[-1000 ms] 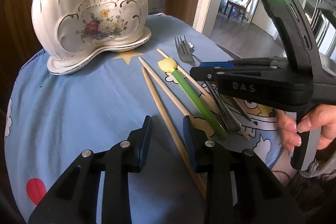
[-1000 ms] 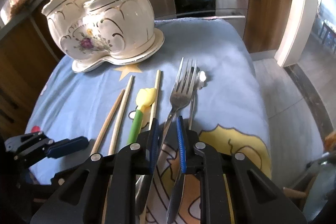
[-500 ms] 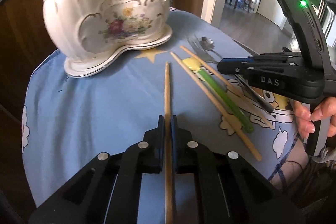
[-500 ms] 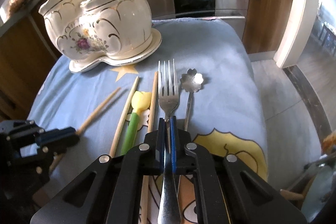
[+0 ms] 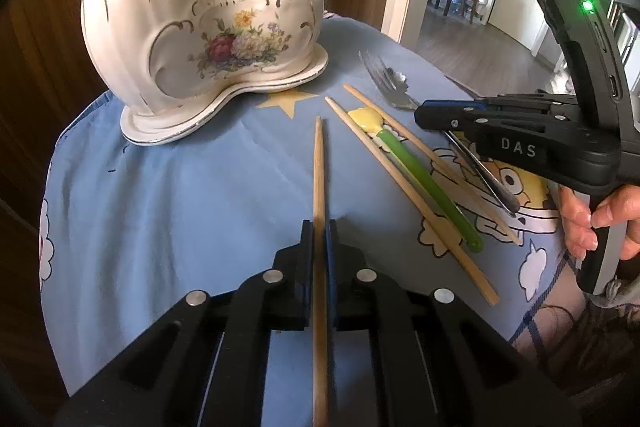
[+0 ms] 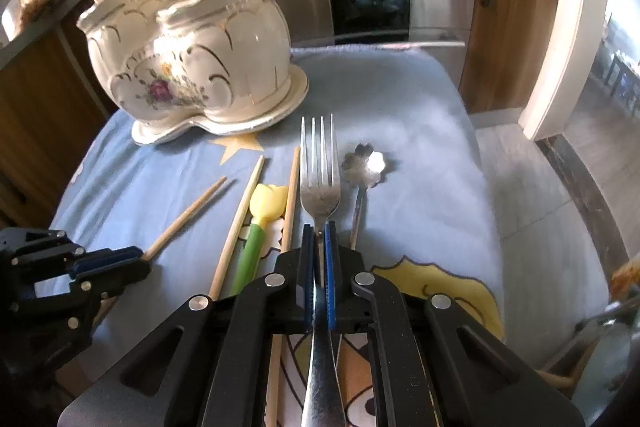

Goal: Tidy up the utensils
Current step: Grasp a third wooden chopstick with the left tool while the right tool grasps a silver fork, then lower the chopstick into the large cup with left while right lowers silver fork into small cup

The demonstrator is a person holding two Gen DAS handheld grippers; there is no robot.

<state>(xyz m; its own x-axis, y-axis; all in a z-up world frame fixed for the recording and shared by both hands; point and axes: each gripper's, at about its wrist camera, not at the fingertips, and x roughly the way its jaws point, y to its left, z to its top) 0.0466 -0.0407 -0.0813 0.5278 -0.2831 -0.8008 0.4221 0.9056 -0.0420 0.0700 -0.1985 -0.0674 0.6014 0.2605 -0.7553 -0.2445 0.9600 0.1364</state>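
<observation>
My left gripper [image 5: 319, 227] is shut on a wooden chopstick [image 5: 319, 171] whose tip points toward the white floral ceramic holder [image 5: 200, 27]. Over to the right, my right gripper [image 6: 319, 229] is shut on a silver fork [image 6: 319, 167], tines forward. On the blue cloth lie two more chopsticks [image 5: 400, 183], a green utensil with a yellow tulip head [image 5: 416, 167] and a flower-bowled spoon [image 6: 366, 165]. In the right wrist view the holder [image 6: 200, 67] sits at the back left on its saucer, with a chopstick, a gold fork and a yellow-headed utensil standing in it.
The table [image 5: 160, 187] wears a blue cartoon-print cloth and ends at a rounded edge on the right. An oven and wooden cabinets [image 6: 504, 7] stand behind. A person's hand [image 5: 600, 223] grips the right tool's handle. A doorway opens to a room at right.
Both grippers closed: the left one on the chopstick, the right one on the fork handle. Both utensils have swung into line with the fingers and lifted slightly.
</observation>
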